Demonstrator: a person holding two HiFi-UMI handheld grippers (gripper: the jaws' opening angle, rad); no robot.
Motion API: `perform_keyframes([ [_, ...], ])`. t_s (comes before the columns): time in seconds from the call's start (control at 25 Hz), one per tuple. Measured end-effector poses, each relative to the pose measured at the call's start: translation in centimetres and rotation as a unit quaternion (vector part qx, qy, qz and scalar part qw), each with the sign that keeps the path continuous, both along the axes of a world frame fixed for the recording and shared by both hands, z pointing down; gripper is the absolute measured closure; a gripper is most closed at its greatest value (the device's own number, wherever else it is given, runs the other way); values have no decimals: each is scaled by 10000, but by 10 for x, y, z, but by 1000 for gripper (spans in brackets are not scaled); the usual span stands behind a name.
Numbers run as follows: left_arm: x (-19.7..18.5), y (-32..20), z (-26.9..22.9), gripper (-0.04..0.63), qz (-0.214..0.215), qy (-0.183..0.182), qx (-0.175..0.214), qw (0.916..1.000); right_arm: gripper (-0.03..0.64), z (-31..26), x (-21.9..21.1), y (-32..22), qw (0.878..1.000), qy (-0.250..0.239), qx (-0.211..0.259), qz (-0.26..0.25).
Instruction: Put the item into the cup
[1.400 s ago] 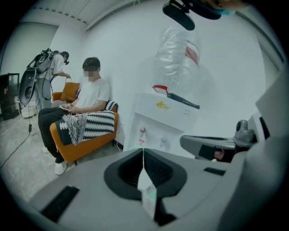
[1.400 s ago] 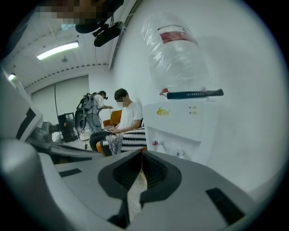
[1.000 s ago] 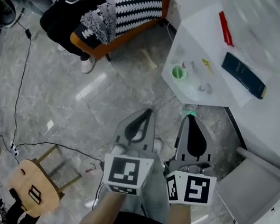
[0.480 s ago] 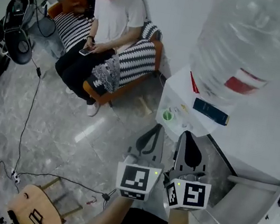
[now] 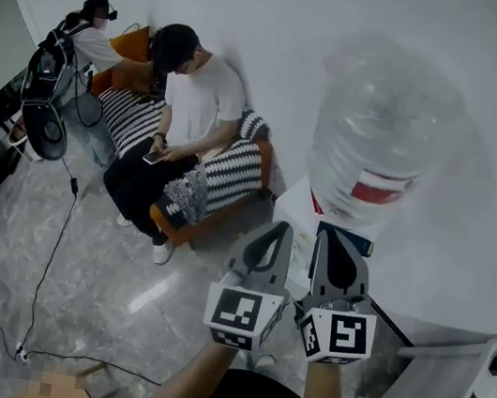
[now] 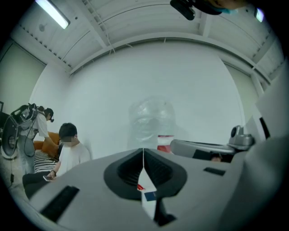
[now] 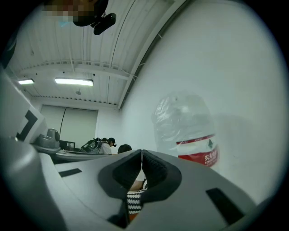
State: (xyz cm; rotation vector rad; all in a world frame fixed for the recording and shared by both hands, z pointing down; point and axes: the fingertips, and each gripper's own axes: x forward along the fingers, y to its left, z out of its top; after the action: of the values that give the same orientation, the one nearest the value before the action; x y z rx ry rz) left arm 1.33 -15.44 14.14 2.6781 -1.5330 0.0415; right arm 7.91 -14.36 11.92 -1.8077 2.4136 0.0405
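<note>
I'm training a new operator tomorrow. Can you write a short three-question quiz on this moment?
1. True or false: the left gripper holds an item between its jaws.
2. What colour is the label on the big water bottle? A) blue B) red C) green
3. Fill in: the seated person in the white shirt sits on a ____-patterned sofa.
Key: 1 false, its jaws are shut on nothing; 2 B; 3 striped.

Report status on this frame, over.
Both shut, empty: left tongs, right tongs. No cup or item in sight. Big water bottle straight ahead.
</note>
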Motion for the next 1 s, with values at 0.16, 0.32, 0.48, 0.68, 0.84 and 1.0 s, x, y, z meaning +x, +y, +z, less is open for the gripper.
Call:
perform_keyframes([
  [0.16,7,0,-15,581,40,5,99,9999,603,-9,4,-4,9999,68,-28,96],
  [0.32,13,0,-18,581,144,149,90,9997,603,-8,2,-7,9999,4,-100,22],
  [0.48,9,-1,-21,581,62,112,137,9998,604,-14,-1,-8,10000,-7,-61,-55],
  [0.68,6,-1,-20,581,-2,91,196,9998,607,-9,-4,-11,9998,-49,-146,-124],
  [0.84,2,-1,-14,581,-104,-13,190,9998,607,-3,-8,-11,9997,32,-172,-148],
  [1.0,0,3,-12,581,-130,-6,185,9997,607,1,-11,-7,9997,100,-191,-152],
])
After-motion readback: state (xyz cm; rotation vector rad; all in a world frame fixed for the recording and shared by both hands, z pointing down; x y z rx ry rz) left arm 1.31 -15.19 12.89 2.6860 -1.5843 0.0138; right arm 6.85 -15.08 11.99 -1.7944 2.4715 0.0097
